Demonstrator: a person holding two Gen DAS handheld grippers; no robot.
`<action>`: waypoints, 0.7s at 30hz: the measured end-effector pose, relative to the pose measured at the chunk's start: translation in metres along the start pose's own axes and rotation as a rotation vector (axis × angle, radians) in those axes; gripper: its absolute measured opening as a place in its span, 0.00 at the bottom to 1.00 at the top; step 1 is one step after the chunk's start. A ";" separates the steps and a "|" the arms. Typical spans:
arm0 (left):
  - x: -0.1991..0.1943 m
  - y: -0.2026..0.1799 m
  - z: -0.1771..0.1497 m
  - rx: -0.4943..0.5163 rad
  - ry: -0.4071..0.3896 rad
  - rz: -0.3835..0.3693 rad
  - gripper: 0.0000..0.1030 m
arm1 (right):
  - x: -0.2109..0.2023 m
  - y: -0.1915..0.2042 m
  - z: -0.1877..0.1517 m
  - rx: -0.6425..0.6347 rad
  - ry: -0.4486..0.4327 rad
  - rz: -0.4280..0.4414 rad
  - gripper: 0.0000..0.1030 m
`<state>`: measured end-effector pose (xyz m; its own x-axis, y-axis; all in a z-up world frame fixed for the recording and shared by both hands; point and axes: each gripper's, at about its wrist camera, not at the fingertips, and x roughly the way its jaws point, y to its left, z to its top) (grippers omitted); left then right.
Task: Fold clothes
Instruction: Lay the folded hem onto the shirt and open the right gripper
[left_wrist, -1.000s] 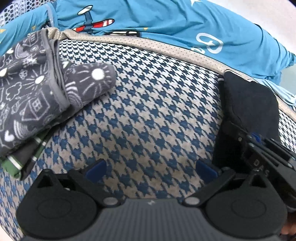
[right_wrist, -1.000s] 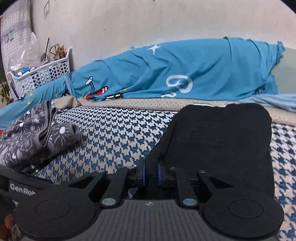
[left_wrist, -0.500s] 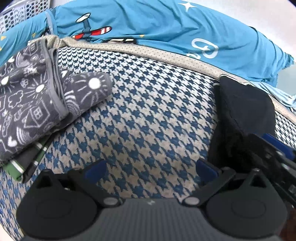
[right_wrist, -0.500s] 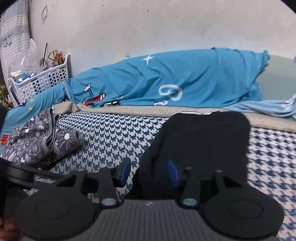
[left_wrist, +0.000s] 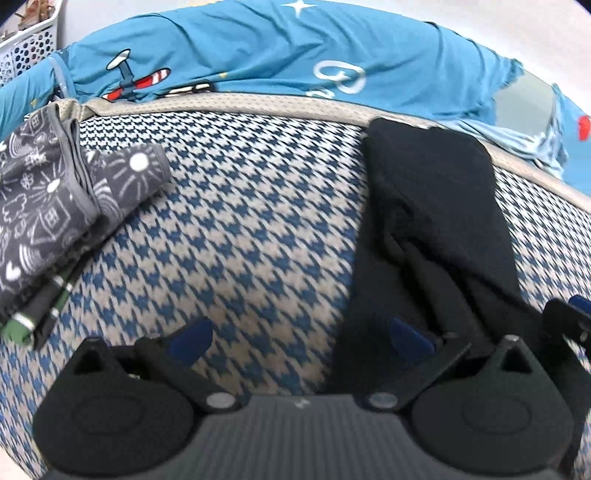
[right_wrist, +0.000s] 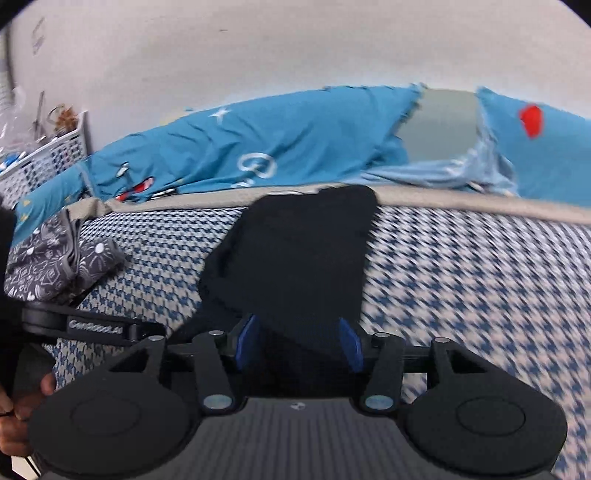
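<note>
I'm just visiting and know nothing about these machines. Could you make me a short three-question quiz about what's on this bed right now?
1. True or false: the black garment lies on the houndstooth cover.
2. Which lies nearest the white basket?
A. the grey doodle-print garment
B. the black garment
C. a red towel
3. Fill in: the right tongs are ____ around the black garment's near edge, no pad pressing it.

Key
1. True.
2. A. It sits at the left of the cover, below the basket; the blue airplane-print cloth runs behind.
3. Opening. The left tongs stand open over the cover, holding nothing.
</note>
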<state>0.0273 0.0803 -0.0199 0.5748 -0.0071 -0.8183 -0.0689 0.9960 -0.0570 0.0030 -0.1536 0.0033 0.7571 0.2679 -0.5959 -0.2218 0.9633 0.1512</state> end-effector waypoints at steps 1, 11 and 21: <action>-0.002 -0.002 -0.004 0.009 -0.001 -0.004 1.00 | -0.005 -0.004 -0.003 0.015 0.000 -0.008 0.47; -0.031 -0.013 -0.037 0.073 -0.025 0.003 1.00 | -0.051 -0.021 -0.036 0.096 0.006 -0.082 0.56; -0.047 -0.017 -0.067 0.078 -0.027 0.007 1.00 | -0.076 -0.035 -0.061 0.160 0.013 -0.136 0.57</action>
<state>-0.0531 0.0575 -0.0193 0.5967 0.0015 -0.8025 -0.0097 0.9999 -0.0053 -0.0841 -0.2090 -0.0048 0.7652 0.1358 -0.6293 -0.0165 0.9813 0.1916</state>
